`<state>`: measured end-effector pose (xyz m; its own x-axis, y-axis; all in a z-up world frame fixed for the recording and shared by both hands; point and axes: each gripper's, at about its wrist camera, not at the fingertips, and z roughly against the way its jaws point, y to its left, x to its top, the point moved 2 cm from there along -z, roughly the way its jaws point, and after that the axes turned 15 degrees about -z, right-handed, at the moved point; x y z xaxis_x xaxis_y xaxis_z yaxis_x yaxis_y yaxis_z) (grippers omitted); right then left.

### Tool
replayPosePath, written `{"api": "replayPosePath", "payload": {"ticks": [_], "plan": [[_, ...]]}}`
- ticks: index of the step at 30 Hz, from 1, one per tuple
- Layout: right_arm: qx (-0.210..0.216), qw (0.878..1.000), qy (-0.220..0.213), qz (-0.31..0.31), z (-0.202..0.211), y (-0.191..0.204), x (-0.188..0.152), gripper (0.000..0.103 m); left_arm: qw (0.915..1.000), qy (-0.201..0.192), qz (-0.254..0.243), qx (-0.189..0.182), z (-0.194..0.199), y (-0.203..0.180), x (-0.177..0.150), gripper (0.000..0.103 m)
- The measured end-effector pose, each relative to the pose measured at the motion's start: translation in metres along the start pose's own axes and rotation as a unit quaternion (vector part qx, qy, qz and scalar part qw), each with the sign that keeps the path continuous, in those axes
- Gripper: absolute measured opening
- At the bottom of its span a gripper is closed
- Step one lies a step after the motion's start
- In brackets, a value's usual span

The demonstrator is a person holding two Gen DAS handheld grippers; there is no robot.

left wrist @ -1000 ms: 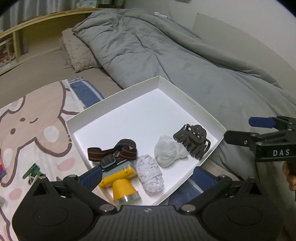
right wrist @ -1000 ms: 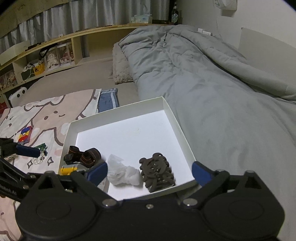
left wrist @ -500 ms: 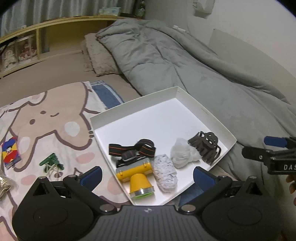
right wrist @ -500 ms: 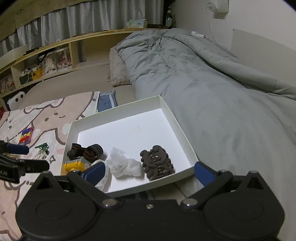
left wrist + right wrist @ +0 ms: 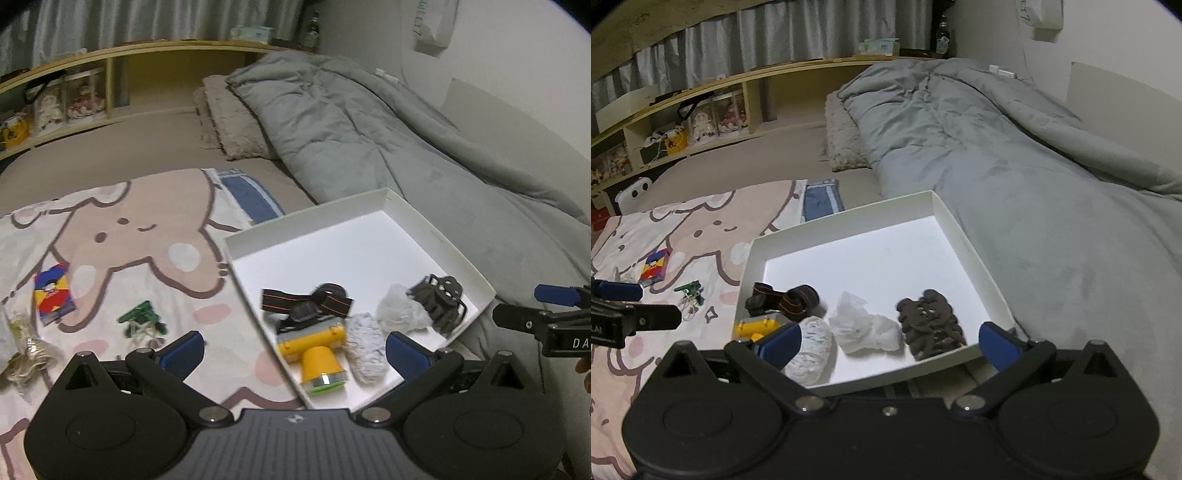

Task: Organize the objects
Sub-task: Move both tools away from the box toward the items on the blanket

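A white box lies on the bed. In it are a yellow headlamp with a dark strap, a white knitted roll, a crumpled white tissue and a dark brown hair claw. On the cartoon blanket left of the box lie a green clip, a colourful card box and a pale tangled bundle. My left gripper is open and empty above the box's near left edge. My right gripper is open and empty above the box's near edge.
A grey duvet covers the bed to the right and behind the box. A pale fuzzy pillow lies beyond it. A wooden shelf with small items runs along the back. A folded blue cloth lies behind the box.
My left gripper has drawn back and swung left, so the blanket with the green clip, card box and bundle has come into view. My right gripper has drawn back a little.
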<state>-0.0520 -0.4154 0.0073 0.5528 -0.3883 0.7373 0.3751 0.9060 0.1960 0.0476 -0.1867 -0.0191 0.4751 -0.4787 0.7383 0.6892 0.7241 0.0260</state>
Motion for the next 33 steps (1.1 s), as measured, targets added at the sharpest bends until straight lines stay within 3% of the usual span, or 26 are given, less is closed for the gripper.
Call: {"api": "replayPosePath", "payload": {"ticks": [15,27,33], "plan": [[0.066,0.997,0.002,0.031,-0.030,0.088,0.010,0.103,0.9925,-0.012,0.057,0.108,0.048,0.108,-0.021,0.103],[0.125,0.991,0.015,0.039,-0.061,0.166,0.005,0.103,0.9751,-0.016,0.117,0.188,0.081,0.186,-0.044,0.103],[0.142,0.989,0.018,0.027,-0.079,0.199,-0.001,0.103,0.9599,-0.010,0.150,0.237,0.084,0.212,-0.062,0.103]]}}
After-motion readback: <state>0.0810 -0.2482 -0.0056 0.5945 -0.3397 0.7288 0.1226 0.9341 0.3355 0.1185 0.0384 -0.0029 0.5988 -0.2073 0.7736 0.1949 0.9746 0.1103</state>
